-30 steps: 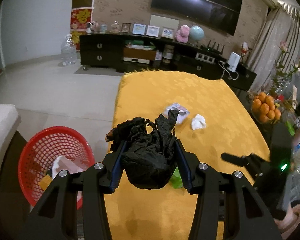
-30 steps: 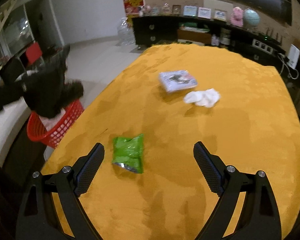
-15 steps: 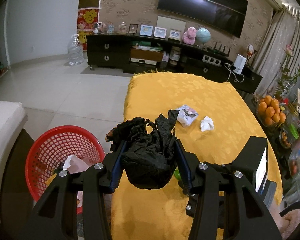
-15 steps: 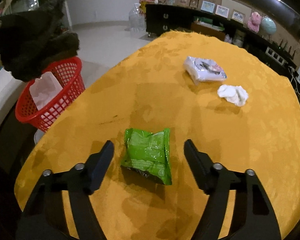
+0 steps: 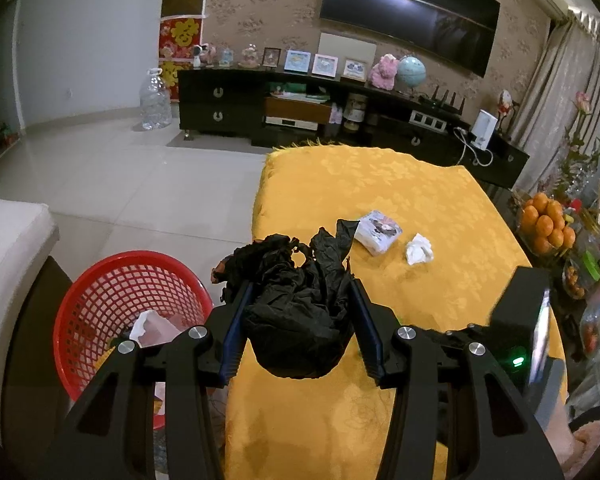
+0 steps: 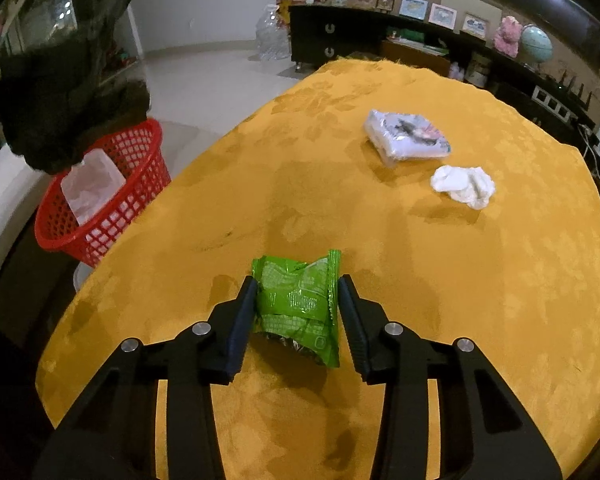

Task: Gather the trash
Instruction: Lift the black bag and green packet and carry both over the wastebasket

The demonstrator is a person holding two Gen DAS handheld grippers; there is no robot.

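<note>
L gripper (image 5: 298,312) clenched on black crumpled bag (image 5: 296,300), unchanged vs a sec ago; hangs at table edge, red basket (image 5: 100,280) at 9 o'clock of it, not yet over rim; basket already holds pale trash. R gripper (image 6: 296,308) was wide above the table a sec ago; now lowered, jaws closing w/ green snack wrapper (image 6: 296,300) between them; pads at both sides, wrapper buckling; grip looks near-made, lift not begun. Meaning: 2 items in hand or nearly, drop-off pending. Remaining on yellow table (image 6: 500,300): white packet (image 6: 406,140) at 1 o'clock of wrapper, crumpled tissue (image 6: 464,184) just beside it. Obstruction: none on cloth; L load hangs between R gripper and basket.
</note>
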